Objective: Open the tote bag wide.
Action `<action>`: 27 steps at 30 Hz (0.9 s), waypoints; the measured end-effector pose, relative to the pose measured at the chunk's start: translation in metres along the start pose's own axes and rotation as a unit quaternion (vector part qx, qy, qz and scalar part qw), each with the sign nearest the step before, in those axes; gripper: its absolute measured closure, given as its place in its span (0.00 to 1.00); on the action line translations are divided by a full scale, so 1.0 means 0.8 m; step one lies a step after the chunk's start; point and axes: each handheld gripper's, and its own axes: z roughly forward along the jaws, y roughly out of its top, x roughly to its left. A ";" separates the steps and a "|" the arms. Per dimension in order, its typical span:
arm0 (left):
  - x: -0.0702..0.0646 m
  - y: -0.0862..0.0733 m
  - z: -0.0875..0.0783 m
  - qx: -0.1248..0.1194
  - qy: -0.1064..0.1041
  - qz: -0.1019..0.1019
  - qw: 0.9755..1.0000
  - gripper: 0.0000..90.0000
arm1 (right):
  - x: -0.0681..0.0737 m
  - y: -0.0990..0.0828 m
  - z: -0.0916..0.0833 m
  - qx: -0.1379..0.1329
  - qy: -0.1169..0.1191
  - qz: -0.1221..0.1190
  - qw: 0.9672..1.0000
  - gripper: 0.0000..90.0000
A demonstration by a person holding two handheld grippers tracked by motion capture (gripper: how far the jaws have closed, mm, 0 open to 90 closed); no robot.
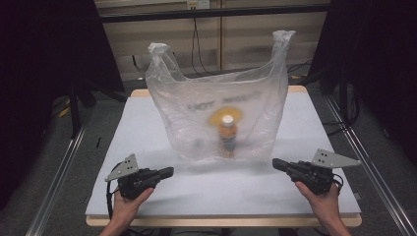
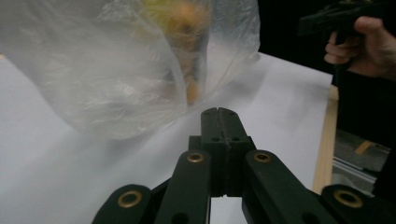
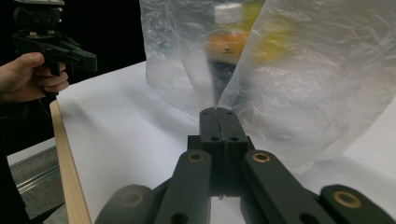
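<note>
Starting at the near left: left gripper (image 1: 167,172) resting low over the white table (image 1: 147,128), jaws pressed together on nothing, tip aimed toward the middle. Moving right to mid-table: thin clear plastic bag (image 1: 216,118) standing upright, two handle loops poking up, the left handle (image 1: 158,51) slumped lower than the right handle (image 1: 282,39). Inside, an orange bottle (image 1: 227,135) with a white cap, upright near the bag's base. Looks feather-light, floppy and slick film, likely to crumple or tear if pinched mid-wall; probably all the weight in that bottle. Best hold, by the look of it: the bunched handle loops up top. Finishing near right: right gripper (image 1: 276,163), jaws likewise closed and empty, well clear of the bag.
</note>
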 end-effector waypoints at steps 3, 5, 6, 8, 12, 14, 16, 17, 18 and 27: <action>-0.001 0.007 0.006 0.000 -0.007 0.003 1.000 1.00 | 0.001 0.006 0.005 0.002 0.008 -0.003 1.000 1.00; -0.003 0.011 0.011 0.007 -0.006 0.008 1.000 1.00 | 0.002 0.013 0.007 -0.003 0.012 -0.005 1.000 1.00; -0.003 0.014 0.013 0.005 -0.011 0.009 1.000 1.00 | 0.002 0.017 0.007 -0.005 0.013 -0.006 1.000 1.00; -0.004 0.020 0.017 0.005 -0.013 0.013 1.000 1.00 | 0.001 0.024 0.010 -0.008 0.015 -0.005 1.000 1.00; -0.005 0.035 0.029 0.009 -0.018 0.026 0.999 1.00 | 0.000 0.040 0.022 -0.006 0.023 -0.011 1.000 1.00; -0.004 0.039 0.033 0.007 -0.023 0.025 0.999 1.00 | 0.000 0.047 0.028 -0.007 0.030 -0.015 0.999 1.00; -0.002 0.043 0.035 0.006 -0.024 0.025 0.999 1.00 | 0.000 0.054 0.031 -0.008 0.033 -0.017 0.999 1.00; -0.001 0.045 0.036 0.007 -0.019 0.027 0.999 1.00 | 0.000 0.056 0.033 -0.009 0.035 -0.020 0.999 1.00; 0.000 0.048 0.036 0.003 -0.021 0.026 0.999 1.00 | 0.000 0.059 0.035 -0.010 0.038 -0.021 0.999 1.00; 0.005 0.068 0.043 -0.003 -0.019 0.029 0.999 1.00 | -0.001 0.083 0.048 -0.014 0.052 -0.026 0.998 1.00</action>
